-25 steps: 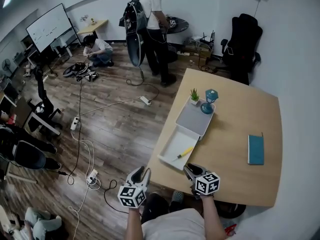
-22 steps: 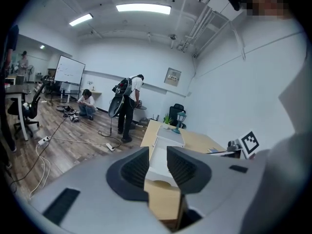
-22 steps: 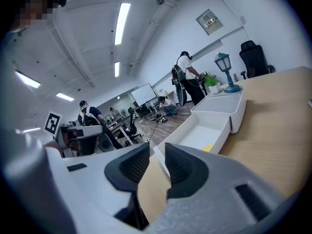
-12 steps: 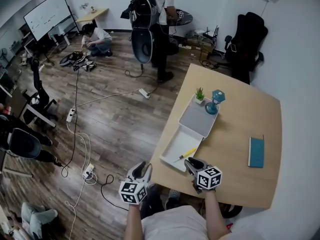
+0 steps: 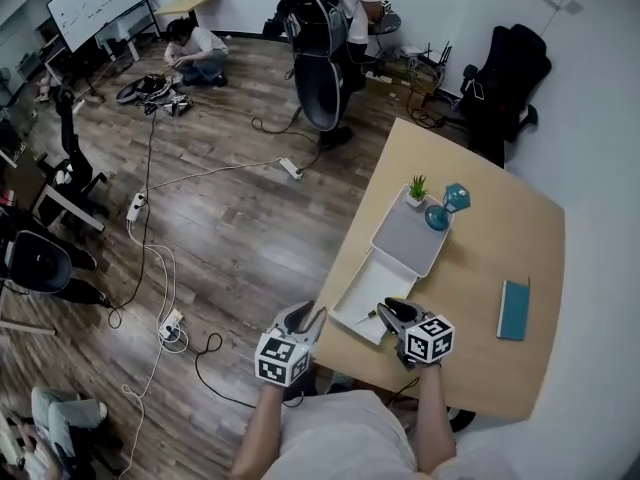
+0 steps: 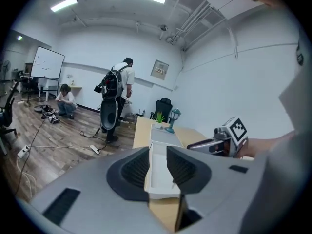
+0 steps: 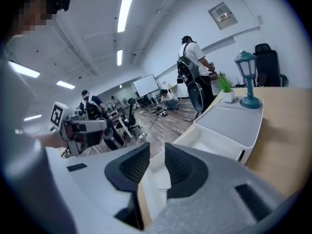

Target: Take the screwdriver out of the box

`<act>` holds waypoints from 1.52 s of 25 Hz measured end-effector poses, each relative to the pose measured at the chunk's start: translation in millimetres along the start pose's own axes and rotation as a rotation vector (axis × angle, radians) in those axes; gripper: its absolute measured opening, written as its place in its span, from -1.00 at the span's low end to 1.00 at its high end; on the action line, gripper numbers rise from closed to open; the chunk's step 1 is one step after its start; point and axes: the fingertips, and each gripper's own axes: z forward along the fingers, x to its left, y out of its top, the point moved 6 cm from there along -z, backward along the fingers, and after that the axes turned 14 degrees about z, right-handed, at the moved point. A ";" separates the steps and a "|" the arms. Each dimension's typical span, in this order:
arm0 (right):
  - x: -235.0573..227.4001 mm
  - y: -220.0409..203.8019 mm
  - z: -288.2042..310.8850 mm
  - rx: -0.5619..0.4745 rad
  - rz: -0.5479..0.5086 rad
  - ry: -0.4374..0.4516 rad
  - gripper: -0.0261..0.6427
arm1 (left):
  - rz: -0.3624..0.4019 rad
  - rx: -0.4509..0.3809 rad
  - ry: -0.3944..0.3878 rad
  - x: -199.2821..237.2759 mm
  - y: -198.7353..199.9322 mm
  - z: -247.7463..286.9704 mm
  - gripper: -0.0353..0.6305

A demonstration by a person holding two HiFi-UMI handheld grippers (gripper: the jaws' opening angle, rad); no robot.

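Observation:
The open white box (image 5: pixel 371 295) lies at the table's near left edge, its lid (image 5: pixel 412 240) folded back beyond it. My right gripper (image 5: pixel 390 312) hangs open over the tray's near end and hides most of the screwdriver; only a thin tip (image 5: pixel 369 316) shows. My left gripper (image 5: pixel 306 319) is off the table's left edge beside the box, its jaws closing slightly with nothing between them. In the left gripper view the tray (image 6: pixel 159 172) runs between the open jaws and the right gripper (image 6: pixel 197 145) reaches in from the right. The right gripper view looks along the tray (image 7: pixel 155 186).
On the wooden table (image 5: pixel 490 368) beyond the lid stand a teal lamp (image 5: pixel 447 206) and a small plant (image 5: pixel 417 189); a teal book (image 5: pixel 513 310) lies at right. A person with a backpack (image 5: pixel 335 28) stands near the far corner. Cables (image 5: pixel 150 268) cross the floor.
Both grippers have moved forward toward the box. The right one now covers the tray's near end and the yellow screwdriver handle that showed before.

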 end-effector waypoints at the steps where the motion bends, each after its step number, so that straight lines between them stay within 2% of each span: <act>1: -1.0 -0.3 4.3 0.035 -0.038 -0.009 -0.62 | 0.004 0.002 -0.012 3.1 0.5 3.9 -0.58; 8: -5.4 2.1 32.4 0.159 -0.120 0.006 -0.61 | 0.051 0.016 -0.127 17.8 -0.4 25.9 -0.58; 16: -22.2 -1.5 55.8 0.456 -0.470 -0.108 -0.61 | 0.078 0.003 -0.240 36.1 -0.8 40.9 -0.58; 20: -26.1 -15.7 59.5 0.672 -0.715 -0.141 -0.61 | 0.090 0.001 -0.287 43.2 -2.4 49.4 -0.58; 23: -33.7 -32.2 63.9 0.832 -0.898 -0.140 -0.62 | 0.096 -0.003 -0.315 46.1 -0.3 56.9 -0.58; 26: -46.8 -46.0 68.9 0.958 -1.011 -0.113 -0.62 | 0.111 -0.009 -0.341 46.8 3.5 62.8 -0.58; 31: -47.1 -53.8 82.3 1.083 -1.137 -0.041 -0.62 | 0.118 -0.023 -0.359 49.4 8.4 73.5 -0.58; 38: -51.9 -62.3 91.2 1.224 -1.205 0.010 -0.64 | 0.086 -0.021 -0.375 55.6 14.8 75.1 -0.58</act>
